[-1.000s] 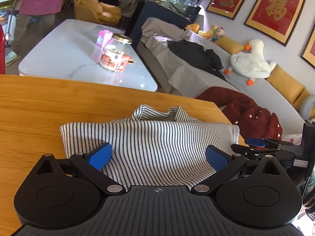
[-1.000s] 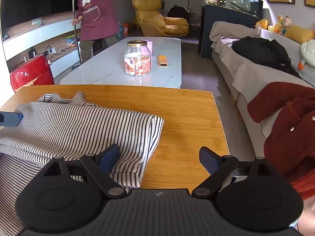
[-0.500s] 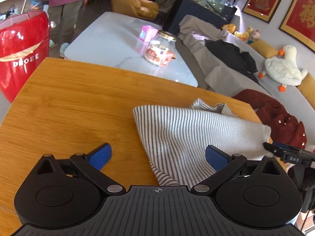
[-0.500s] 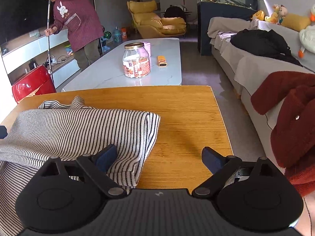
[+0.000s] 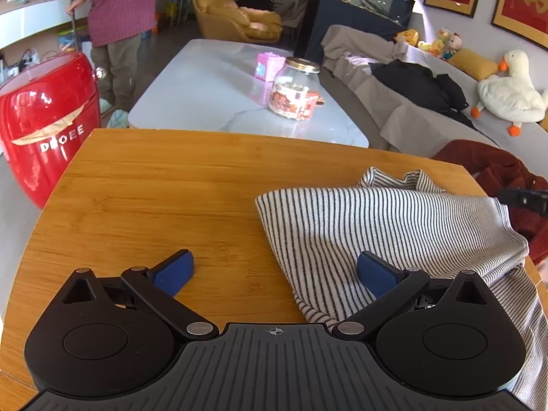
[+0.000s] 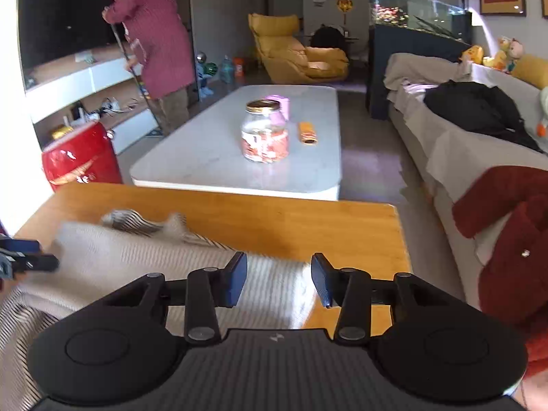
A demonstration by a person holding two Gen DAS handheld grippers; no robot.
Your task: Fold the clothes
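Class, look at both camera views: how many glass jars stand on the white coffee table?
1. The jar stands near the white table's right side, beside a pink box; the right wrist view shows the same jar. None seems hidden.

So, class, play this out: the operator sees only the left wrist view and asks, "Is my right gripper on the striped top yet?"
Observer: The right gripper is closing its jaws, with the folded edge of the striped top showing between them. No pad visibly presses it.
Operator: Is there free table beyond that edge?
Observer: Yes, bare wooden table lies to the right of the top, out to its corner.
Operator: Anything behind the jar on the white table?
Observer: A small orange object lies flat just right of the jar, apart from it.
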